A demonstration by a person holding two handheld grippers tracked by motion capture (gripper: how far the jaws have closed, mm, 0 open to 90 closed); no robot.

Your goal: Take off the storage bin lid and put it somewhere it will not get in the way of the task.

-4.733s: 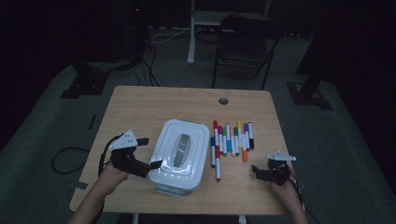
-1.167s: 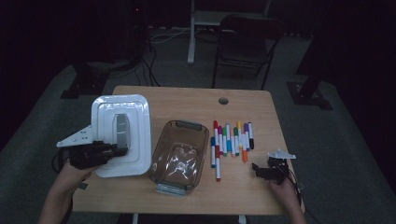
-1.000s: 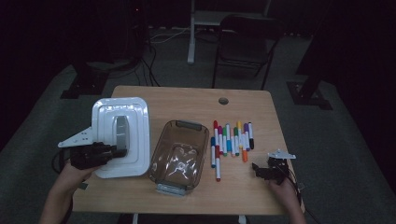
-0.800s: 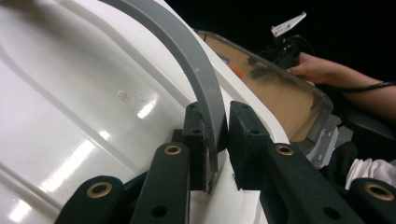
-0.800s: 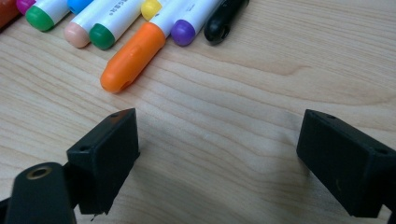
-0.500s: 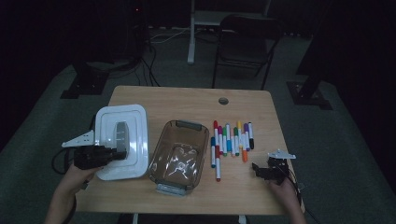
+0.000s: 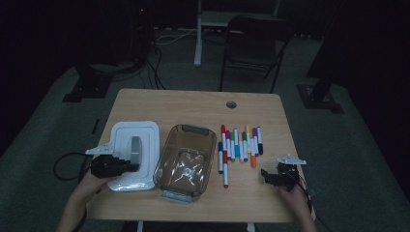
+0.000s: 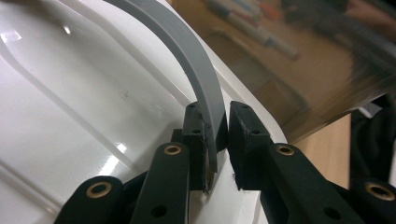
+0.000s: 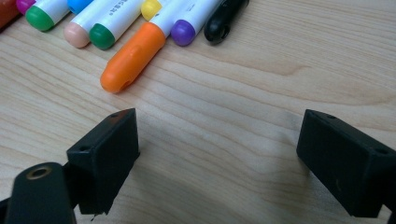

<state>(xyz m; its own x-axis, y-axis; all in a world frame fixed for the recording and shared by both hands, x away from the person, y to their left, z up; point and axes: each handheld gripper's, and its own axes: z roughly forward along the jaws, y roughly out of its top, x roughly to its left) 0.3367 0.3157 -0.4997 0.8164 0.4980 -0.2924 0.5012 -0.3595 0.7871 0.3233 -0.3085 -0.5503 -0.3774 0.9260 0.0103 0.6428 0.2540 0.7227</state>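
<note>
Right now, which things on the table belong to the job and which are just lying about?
In the job:
- white lid, its grey handle pinched in the left tongs
- clear container, uncovered
- markers
- right tongs, open

Lying about:
- chair
- floor cables

The lid (image 8: 84,107) is glossy white plastic, smooth and catching highlights, with a matt grey handle (image 8: 191,60). The box (image 7: 186,159) is clear, shiny plastic. The table (image 9: 224,116) is pale wood-grain, smooth and matt. The pens (image 9: 135,53) have satin plastic caps. The pads (image 9: 109,140) look matt black plastic.
</note>
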